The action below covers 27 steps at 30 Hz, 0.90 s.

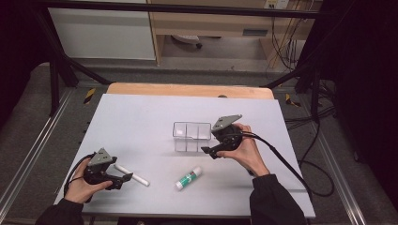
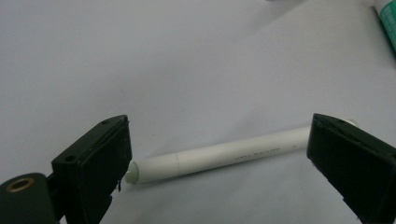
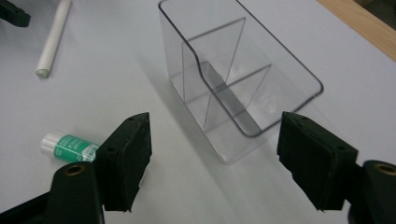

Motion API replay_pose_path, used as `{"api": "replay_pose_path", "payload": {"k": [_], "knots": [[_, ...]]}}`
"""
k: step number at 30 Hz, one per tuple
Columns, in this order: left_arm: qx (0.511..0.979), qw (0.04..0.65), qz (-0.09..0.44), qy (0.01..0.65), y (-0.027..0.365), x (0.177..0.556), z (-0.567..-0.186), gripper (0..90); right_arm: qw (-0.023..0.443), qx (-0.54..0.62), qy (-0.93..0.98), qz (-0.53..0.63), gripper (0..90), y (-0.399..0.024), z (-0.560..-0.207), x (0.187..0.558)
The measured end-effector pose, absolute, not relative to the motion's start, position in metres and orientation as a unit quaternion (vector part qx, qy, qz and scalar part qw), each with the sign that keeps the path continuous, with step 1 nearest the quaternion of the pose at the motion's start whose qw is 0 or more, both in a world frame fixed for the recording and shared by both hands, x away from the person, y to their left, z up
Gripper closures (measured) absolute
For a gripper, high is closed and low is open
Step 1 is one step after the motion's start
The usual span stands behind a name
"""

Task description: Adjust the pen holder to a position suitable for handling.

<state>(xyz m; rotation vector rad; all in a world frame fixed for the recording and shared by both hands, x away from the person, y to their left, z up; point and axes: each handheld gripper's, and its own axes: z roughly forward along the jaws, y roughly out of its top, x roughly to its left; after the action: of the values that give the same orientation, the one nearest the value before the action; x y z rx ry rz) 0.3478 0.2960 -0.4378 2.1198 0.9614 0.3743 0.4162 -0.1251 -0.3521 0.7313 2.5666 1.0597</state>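
On the pale grey worktop [image 1: 141, 117] the left tongs [image 1: 123, 179] rest low near the near-left corner, held in the person's left hand [image 1: 82, 187], with their jaws standing apart. A white pen [image 1: 132, 175] lies flat on the worktop between those jaws; in the left gripper view the pen [image 2: 219, 156] runs across from one jaw to the other, its capped end just beside the left jaw and its far end passing behind the right jaw, and the pads do not press on it. The right tongs [image 1: 206, 151] are held in the right hand [image 1: 246, 152] towards the middle-right of the worktop, just beside a clear plastic box [image 1: 191, 136] with inner dividers. Their jaws are apart with nothing between them, and in the right gripper view the box [image 3: 243, 79] stands upright beyond the jaws, its compartments empty as far as can be seen. A glue stick [image 1: 189, 178] with a green label and white cap lies on its side near the front edge, between the two hands, well apart from the box and near the pen's end. The right gripper view also shows the glue stick [image 3: 70, 145] just beside its left jaw and the pen [image 3: 53, 39] farther off.
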Motion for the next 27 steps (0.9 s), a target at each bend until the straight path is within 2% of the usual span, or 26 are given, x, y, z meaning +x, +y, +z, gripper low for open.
{"api": "replay_pose_path", "payload": {"k": [11,27], "knots": [[0.832,0.381,0.146,0.377,0.296,0.348,-0.438,6.5,0.142,0.301,0.87,0.364,11.9,-0.159,-0.371,0.41],[0.832,0.381,0.145,0.376,0.296,0.348,-0.439,6.5,0.157,0.359,0.852,0.347,6.8,-0.196,-0.38,0.422]]}}
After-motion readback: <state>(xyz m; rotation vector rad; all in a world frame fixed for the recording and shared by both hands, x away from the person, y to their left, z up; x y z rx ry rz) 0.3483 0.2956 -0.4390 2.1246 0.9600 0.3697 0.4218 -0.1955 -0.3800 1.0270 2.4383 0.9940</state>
